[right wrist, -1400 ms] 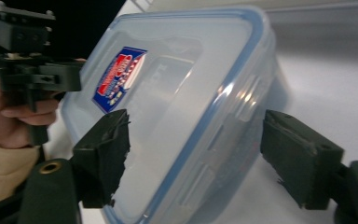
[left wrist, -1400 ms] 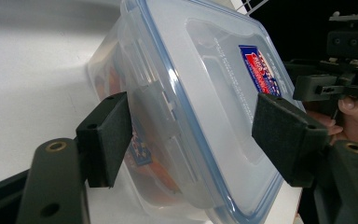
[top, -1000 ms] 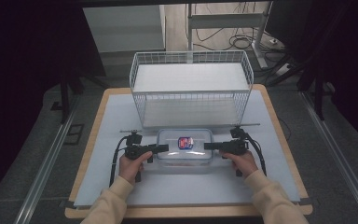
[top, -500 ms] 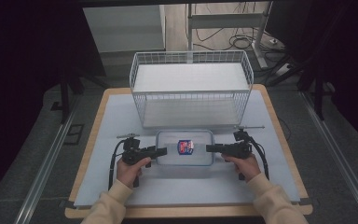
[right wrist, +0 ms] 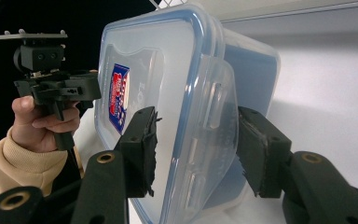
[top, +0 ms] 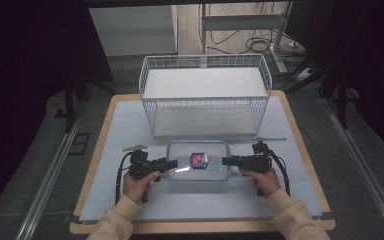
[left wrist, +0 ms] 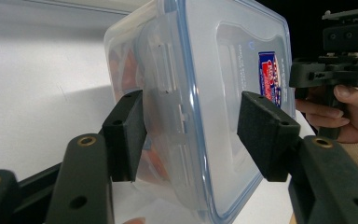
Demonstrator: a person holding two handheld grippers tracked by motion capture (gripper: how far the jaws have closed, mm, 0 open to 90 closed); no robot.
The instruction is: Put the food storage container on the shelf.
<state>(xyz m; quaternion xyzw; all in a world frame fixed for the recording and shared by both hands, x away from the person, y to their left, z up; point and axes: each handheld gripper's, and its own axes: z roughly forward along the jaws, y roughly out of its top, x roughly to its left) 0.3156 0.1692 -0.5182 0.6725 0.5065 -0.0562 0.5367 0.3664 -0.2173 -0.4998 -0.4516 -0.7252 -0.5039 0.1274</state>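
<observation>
A clear plastic container [top: 210, 171] with a blue-rimmed lid and a red-and-blue sticker [top: 199, 160] lies on the white mat near the front. My left gripper [top: 172, 164] is at its left end. In the left gripper view the jaws [left wrist: 191, 107] have just been closing around the container [left wrist: 223, 70], with a gap still at the lid side. My right gripper [top: 226, 161] is at the right end. Its jaws [right wrist: 196, 119] have just been closing and now press on the container [right wrist: 168, 60], one pad on the lid and one on the base, over a side latch.
A white wire basket [top: 205, 100] stands behind the container at the back of the mat [top: 120, 135]. The wooden table edge [top: 200, 227] runs along the front. Cables and table legs lie on the floor beyond.
Both hands have stayed at the container's two ends and the container has not shifted. No other motion shows from above.
</observation>
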